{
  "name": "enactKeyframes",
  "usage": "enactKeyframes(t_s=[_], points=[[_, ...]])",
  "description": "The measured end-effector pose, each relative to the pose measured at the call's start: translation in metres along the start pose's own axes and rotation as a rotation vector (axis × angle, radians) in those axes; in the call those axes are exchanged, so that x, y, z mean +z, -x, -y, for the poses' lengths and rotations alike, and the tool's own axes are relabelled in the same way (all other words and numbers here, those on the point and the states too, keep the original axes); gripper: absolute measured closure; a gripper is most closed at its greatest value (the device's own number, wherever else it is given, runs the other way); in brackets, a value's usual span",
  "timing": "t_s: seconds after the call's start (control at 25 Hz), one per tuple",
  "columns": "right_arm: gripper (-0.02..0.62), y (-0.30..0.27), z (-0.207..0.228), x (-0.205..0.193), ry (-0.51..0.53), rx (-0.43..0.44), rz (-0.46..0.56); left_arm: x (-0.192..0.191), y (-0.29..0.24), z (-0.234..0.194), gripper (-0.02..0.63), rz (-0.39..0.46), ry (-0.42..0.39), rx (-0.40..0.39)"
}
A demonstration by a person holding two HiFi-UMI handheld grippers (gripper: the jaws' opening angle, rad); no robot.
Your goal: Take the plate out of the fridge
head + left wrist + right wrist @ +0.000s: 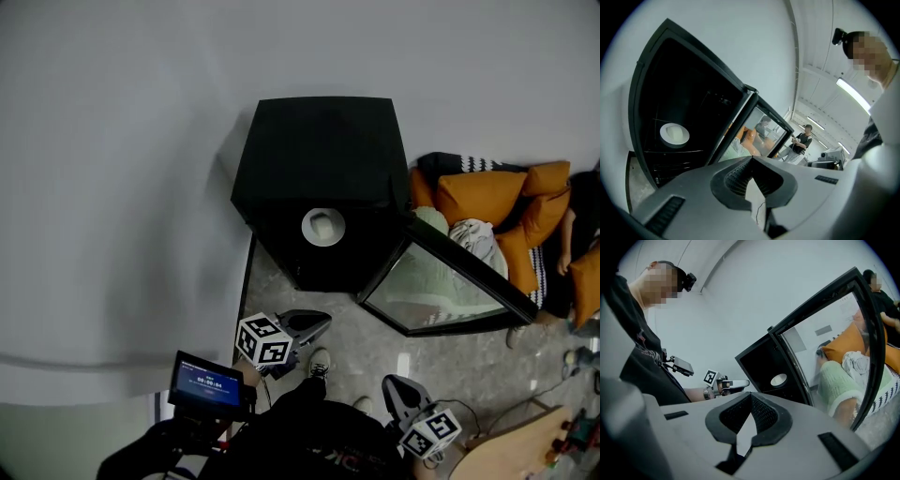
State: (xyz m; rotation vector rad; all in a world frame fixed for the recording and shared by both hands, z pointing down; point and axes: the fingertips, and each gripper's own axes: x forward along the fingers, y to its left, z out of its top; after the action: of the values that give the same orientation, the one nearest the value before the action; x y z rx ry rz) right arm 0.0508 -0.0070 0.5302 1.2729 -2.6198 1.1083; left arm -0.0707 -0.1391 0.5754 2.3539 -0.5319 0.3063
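Head view: the fridge (323, 178) stands against the wall with its glass door (441, 281) swung wide to the fridge's right, so the mouth is unobstructed. We read that as access already made for the pickup. The plate (323, 227) sits inside the fridge, roughly centred in the opening, not yet taken. The left gripper (319, 323) hangs just in front of the fridge mouth and is aimed inward. The right gripper (394, 382) is further out from the fridge, below the door's free edge. Both are well apart from the plate.

Left gripper view: fingers clenched tip to tip, nothing between them. The plate lies flat on a wire shelf (684, 151) inside the fridge, with something pale on it that we can't identify. We judge left to be the reaching hand, since it points straight into the cavity.

Right gripper view: fingers also clenched and empty. It looks across at the fridge from the door side, and the plate shows just inside the door frame. We think right is held back to keep the mouth clear, or to steady the door if needed.

Orange cushions (478, 192) lie beyond the door, outside the fridge, so no interference.

Our call: whichever fingers go in must release before they can take the plate rim. The shelf edge and door frame are the likely snag points.
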Motion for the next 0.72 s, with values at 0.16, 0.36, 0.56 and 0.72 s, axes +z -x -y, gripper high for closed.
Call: enactKeyframes(t_s=[0.16,0.36,0.56,0.72], points=[[0.591,-0.014,0.003,0.005,-0.022,-0.044,0.008,0.012,-0.002,-0.052,0.607,0.035,0.095,0.052],[0.589,-0.021,0.004,0.010,-0.085,-0.108,0.045,0.022,-0.007,-0.119,0.607,0.110,0.286,0.132],[0.589,-0.022,0.009,0.009,-0.133,-0.165,0.079,0.020,-0.012,-0.185,0.607,0.198,0.487,0.232],[0.589,-0.023,0.013,0.003,-0.159,-0.204,0.068,0.016,-0.018,-0.232,0.607,0.306,0.739,0.279]])
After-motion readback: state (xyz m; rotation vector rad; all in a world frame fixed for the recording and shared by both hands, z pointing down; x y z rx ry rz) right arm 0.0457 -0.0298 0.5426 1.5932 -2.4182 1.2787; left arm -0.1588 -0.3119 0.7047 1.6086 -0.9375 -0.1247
